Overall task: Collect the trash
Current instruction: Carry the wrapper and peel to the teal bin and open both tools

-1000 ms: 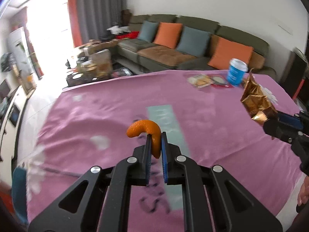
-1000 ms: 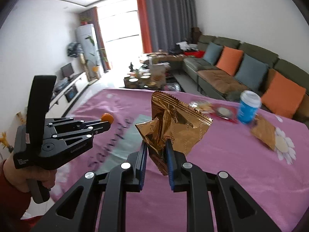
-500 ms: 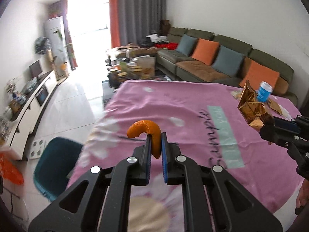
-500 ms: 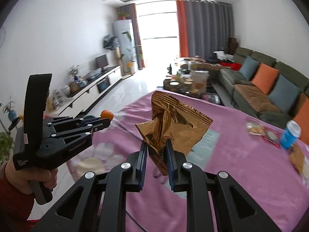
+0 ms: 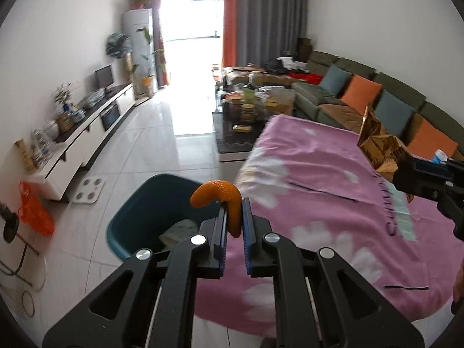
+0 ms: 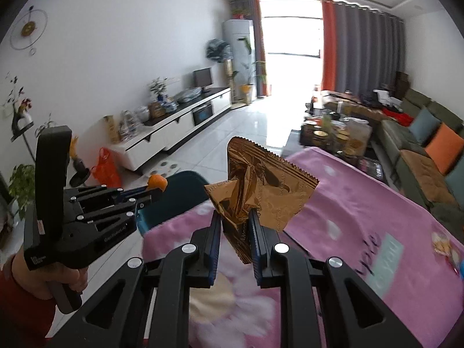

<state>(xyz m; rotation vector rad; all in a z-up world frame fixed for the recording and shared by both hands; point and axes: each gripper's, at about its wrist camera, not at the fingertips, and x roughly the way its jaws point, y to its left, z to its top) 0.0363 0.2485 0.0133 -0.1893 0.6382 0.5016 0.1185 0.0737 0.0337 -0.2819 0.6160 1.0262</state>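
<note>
My left gripper (image 5: 234, 203) is shut on a curled orange peel (image 5: 216, 192), held in the air over the near rim of a teal trash bin (image 5: 136, 217) that stands on the floor beside the table. White paper lies inside the bin. My right gripper (image 6: 235, 216) is shut on a crumpled gold foil wrapper (image 6: 261, 182), above the pink flowered tablecloth (image 6: 348, 203). In the right wrist view the left gripper (image 6: 153, 192) with the peel (image 6: 158, 181) shows at left, in front of the bin (image 6: 177, 200). The wrapper (image 5: 377, 148) also shows at the right of the left wrist view.
A white bathroom scale (image 5: 88, 190) and an orange plastic bag (image 5: 36, 208) lie on the tiled floor near a long white TV cabinet (image 5: 87, 133). A cluttered coffee table (image 5: 255, 107) and a green sofa (image 5: 377, 98) stand beyond the table. A blue cup (image 5: 440, 156) sits far right.
Both grippers swung left from over the table toward its edge, each still holding its item. The teal bin has come into view under the left gripper.
</note>
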